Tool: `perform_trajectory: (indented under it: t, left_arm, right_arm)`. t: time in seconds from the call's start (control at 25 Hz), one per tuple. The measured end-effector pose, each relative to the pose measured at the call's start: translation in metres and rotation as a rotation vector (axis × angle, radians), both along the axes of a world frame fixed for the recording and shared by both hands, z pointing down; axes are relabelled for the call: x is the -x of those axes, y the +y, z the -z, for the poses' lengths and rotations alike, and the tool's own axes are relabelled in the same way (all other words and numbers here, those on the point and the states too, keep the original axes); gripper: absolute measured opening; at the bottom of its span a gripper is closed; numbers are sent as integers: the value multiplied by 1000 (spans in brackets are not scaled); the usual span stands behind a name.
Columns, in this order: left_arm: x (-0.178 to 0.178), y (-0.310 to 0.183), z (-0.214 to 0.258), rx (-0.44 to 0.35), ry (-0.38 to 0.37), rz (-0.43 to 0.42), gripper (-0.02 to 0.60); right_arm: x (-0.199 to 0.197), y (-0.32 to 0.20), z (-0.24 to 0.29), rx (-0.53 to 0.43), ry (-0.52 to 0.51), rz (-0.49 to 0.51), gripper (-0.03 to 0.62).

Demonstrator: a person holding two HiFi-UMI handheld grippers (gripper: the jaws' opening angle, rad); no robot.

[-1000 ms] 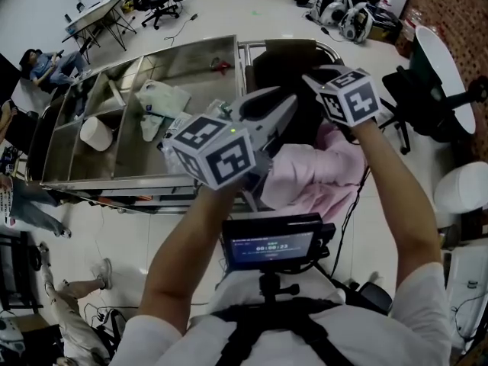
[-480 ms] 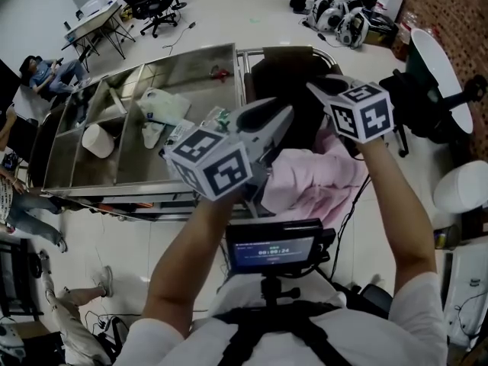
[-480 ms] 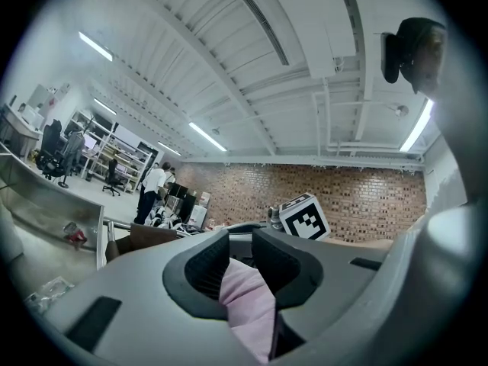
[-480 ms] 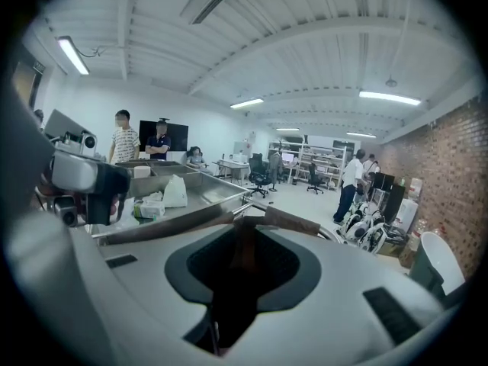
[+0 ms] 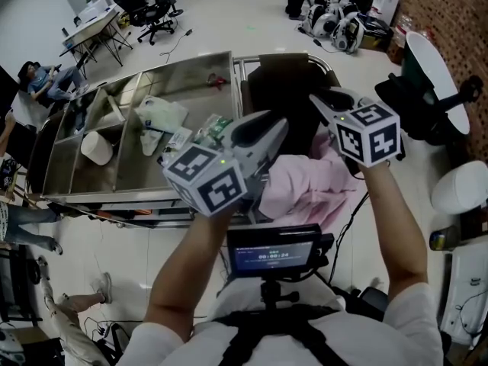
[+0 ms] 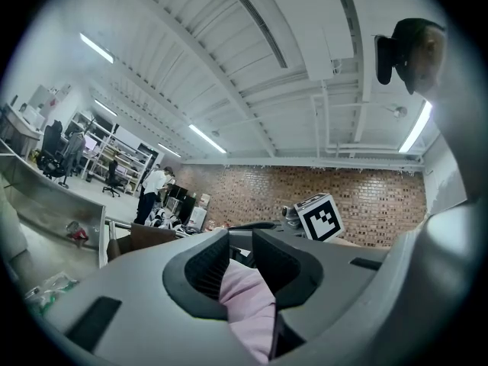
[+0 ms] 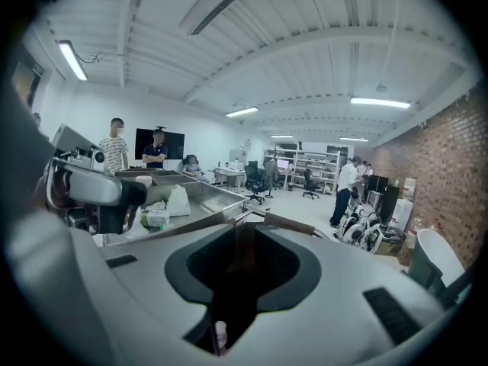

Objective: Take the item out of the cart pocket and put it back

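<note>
The pink cloth hangs just over the cart's black pocket. It looks soft, light and floppy, so its top edge is the best place to hold. The left tongs are narrow and pinch a fold. The right tongs are narrow too, nipping a pink bit. The steel cart is shiny and hard.

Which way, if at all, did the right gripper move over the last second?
Yes. In the head view the right gripper has shifted down and right in frame, away from the end rail of the stainless steel cart, toward the person.
</note>
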State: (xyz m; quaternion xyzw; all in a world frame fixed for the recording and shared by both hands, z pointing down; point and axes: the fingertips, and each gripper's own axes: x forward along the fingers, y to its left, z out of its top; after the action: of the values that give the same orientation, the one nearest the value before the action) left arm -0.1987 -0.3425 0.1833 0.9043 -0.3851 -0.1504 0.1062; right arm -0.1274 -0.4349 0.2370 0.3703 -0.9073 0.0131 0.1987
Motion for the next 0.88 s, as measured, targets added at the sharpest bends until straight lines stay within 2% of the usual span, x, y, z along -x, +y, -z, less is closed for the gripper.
perform_trajectory:
  t: [0.28, 0.88]
  left_arm:
    - [-2, 11, 0, -5, 7, -15, 84]
    - [10, 29, 1, -20, 14, 16, 84]
  right_arm:
    - [-10, 16, 6, -15, -41, -16, 87]
    - [-32, 43, 10, -9, -136, -57, 87]
